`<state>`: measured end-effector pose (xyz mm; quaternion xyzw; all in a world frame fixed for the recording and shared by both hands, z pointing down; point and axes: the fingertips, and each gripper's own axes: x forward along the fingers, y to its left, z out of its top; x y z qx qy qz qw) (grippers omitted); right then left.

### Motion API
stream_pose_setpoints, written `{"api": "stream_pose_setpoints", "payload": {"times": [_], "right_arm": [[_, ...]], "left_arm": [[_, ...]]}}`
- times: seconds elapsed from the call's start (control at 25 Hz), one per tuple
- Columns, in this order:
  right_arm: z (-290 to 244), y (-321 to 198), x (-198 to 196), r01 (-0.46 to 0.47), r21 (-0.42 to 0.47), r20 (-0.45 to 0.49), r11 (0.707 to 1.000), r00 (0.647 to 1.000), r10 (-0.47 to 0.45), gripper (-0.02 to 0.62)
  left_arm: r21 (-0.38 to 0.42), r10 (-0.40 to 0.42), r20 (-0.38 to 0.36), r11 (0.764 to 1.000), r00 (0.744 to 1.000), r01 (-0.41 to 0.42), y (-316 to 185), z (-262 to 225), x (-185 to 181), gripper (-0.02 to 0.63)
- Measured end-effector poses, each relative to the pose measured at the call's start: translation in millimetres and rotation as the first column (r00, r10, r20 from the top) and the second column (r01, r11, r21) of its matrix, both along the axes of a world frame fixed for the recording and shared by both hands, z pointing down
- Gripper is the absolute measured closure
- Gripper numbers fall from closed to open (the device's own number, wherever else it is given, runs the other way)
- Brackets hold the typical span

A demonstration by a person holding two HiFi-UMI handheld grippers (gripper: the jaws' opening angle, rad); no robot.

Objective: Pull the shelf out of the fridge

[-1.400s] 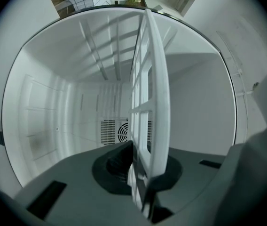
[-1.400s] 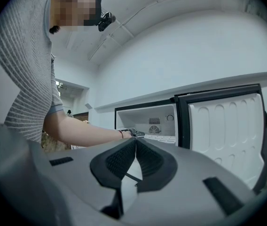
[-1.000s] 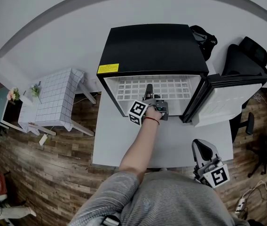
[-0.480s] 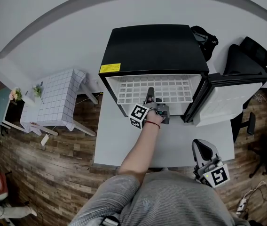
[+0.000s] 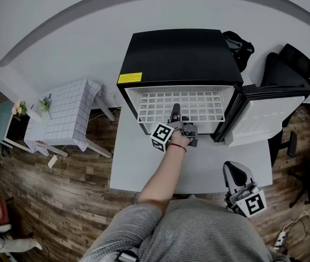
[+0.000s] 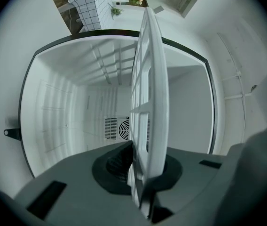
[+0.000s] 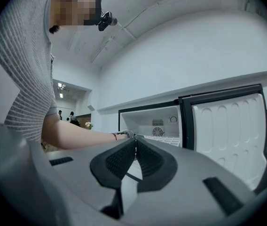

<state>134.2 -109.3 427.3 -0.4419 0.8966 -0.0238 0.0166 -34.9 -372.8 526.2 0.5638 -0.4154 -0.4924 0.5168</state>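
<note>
A black mini fridge [image 5: 172, 56] stands on the white table [image 5: 138, 162] with its door [image 5: 264, 116] swung open to the right. Its white wire shelf [image 5: 198, 103] sticks partly out of the opening. My left gripper [image 5: 175, 112] is shut on the shelf's front edge. In the left gripper view the shelf [image 6: 147, 79] runs edge-on between the pads of this gripper [image 6: 144, 167], with the white fridge cavity and a fan vent [image 6: 116, 128] behind. My right gripper [image 5: 234, 171] rests near the table's front right edge, shut and empty [image 7: 135, 153].
A small table with a checked cloth [image 5: 65, 116] stands to the left on the wooden floor. A black chair [image 5: 291, 64] and a black bag [image 5: 237, 45] sit behind and right of the fridge. In the right gripper view the open door [image 7: 227, 131] stands right of the fridge.
My left gripper has drawn back toward the person with the shelf edge in it, and the shelf has slid a little further out of the fridge. The right gripper stayed put.
</note>
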Motion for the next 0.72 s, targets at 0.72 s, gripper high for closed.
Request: {"api": "stream_pose_setpoints", "payload": {"times": [0.72], "right_arm": [[1,1,-5,0.011,-0.001,-0.001,1.000,1.000,-0.011,0.581]], "left_arm": [[-0.007,0.010,0.000,1.000,1.000,-0.010,12,0,0,0.574]]}}
